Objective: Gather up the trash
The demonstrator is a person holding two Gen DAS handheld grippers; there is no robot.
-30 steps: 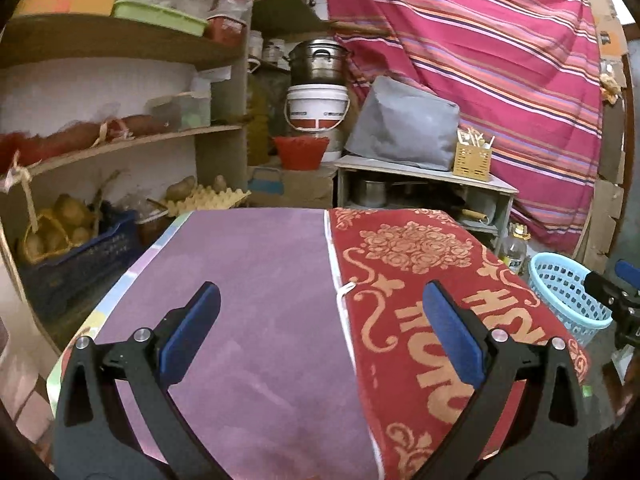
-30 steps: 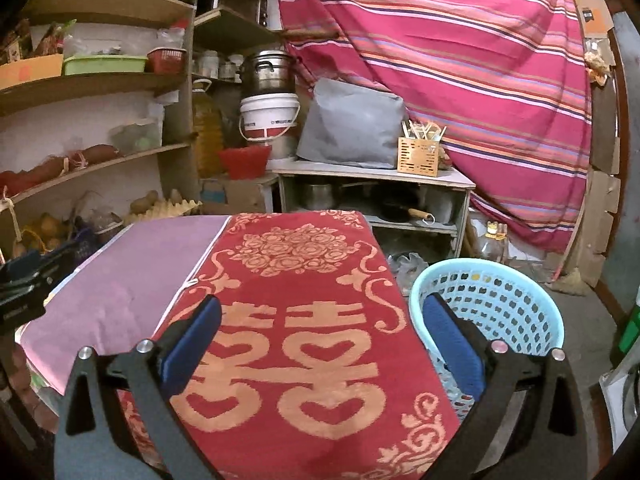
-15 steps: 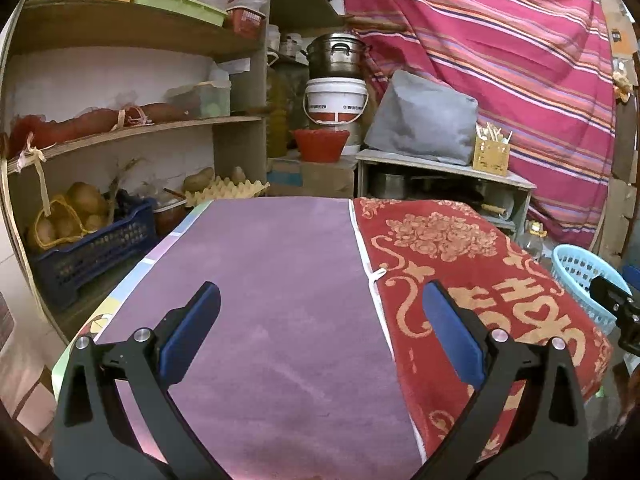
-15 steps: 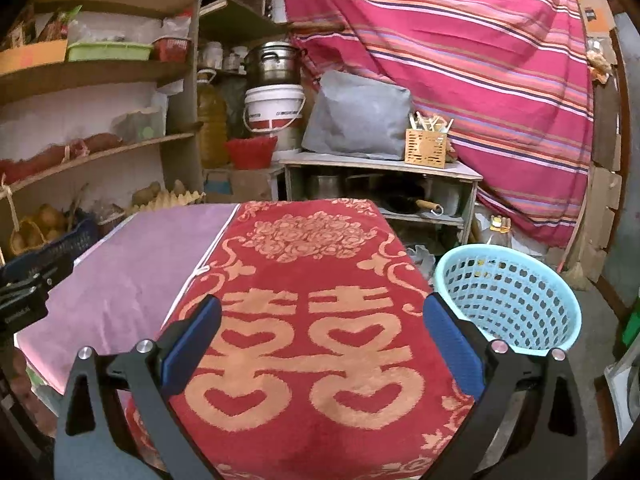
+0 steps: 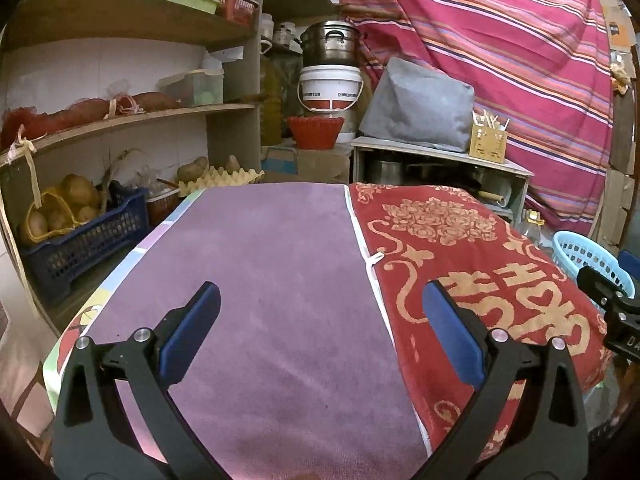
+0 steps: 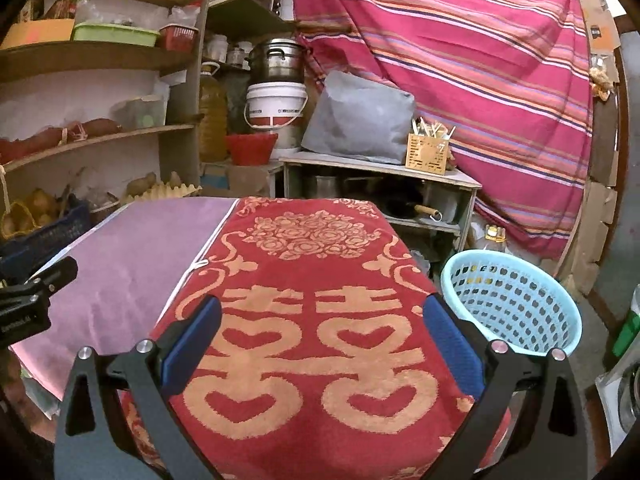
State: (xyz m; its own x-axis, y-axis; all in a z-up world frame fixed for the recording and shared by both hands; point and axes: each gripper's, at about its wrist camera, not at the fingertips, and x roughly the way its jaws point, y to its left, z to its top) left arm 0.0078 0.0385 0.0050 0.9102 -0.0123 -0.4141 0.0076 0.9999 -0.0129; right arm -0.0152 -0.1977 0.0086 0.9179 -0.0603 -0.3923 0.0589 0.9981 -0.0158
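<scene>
My left gripper (image 5: pixel 320 300) hangs open over the purple towel (image 5: pixel 272 280), nothing between its blue pads. Over the red towel with gold characters (image 6: pixel 312 344) my right gripper (image 6: pixel 320 312) is open too, and holds nothing. A light blue plastic basket (image 6: pixel 516 300) stands on the floor just right of the table; it shows at the right edge of the left wrist view as well (image 5: pixel 588 256). No loose trash shows on either towel. Part of the right gripper (image 5: pixel 612 304) appears at the right of the left wrist view, and part of the left gripper (image 6: pixel 28 296) at the left of the right wrist view.
Wooden shelves (image 5: pixel 132 120) with crates and produce run along the left. Behind the table stands a low cabinet (image 6: pixel 380 168) with a grey bag and a utensil holder. A white bucket (image 5: pixel 330 88) under a steel pot and a striped red cloth (image 6: pixel 480 60) fill the back.
Both grippers have drawn back and risen a little, so more of the table shows. The left view has swung left, toward the purple towel. Both stay open.
</scene>
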